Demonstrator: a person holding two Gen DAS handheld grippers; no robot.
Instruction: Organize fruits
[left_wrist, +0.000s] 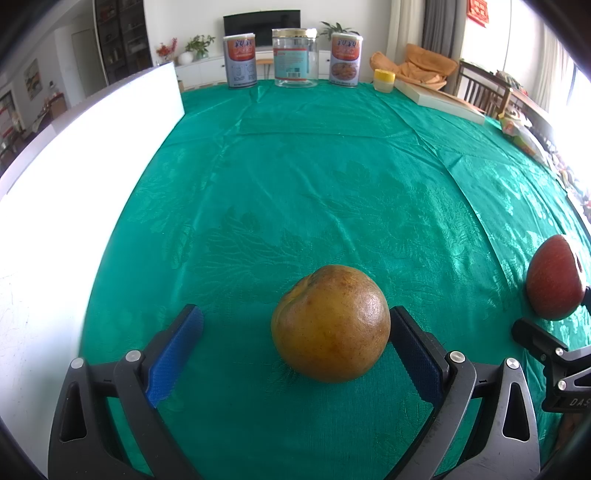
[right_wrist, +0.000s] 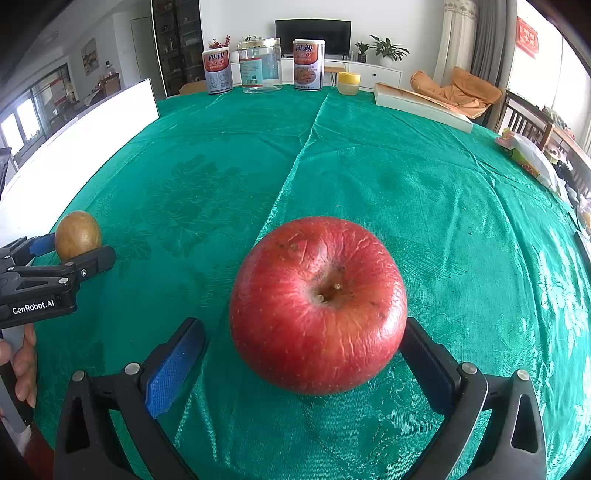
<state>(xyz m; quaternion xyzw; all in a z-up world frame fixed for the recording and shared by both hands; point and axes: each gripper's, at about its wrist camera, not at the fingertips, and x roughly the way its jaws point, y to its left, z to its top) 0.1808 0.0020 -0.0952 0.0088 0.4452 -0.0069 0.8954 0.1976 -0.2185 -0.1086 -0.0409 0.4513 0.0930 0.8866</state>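
A yellow-brown pear (left_wrist: 330, 323) rests on the green tablecloth (left_wrist: 314, 177) between the fingers of my left gripper (left_wrist: 295, 325). The gripper is open: the right pad touches the pear, the left pad stands well apart. A red apple (right_wrist: 319, 304) sits on the cloth between the fingers of my right gripper (right_wrist: 303, 339), also open, with the right pad against the apple and a gap at the left pad. The apple shows at the right edge of the left wrist view (left_wrist: 554, 278). The pear (right_wrist: 77, 234) and left gripper (right_wrist: 74, 254) show at the left of the right wrist view.
At the table's far edge stand two printed cans (left_wrist: 239, 61) (left_wrist: 345, 59), a clear glass jar (left_wrist: 294, 57) and a small yellow-lidded jar (left_wrist: 384, 80). A flat white box (left_wrist: 439, 98) lies at the far right. A white board (left_wrist: 74, 184) runs along the left side.
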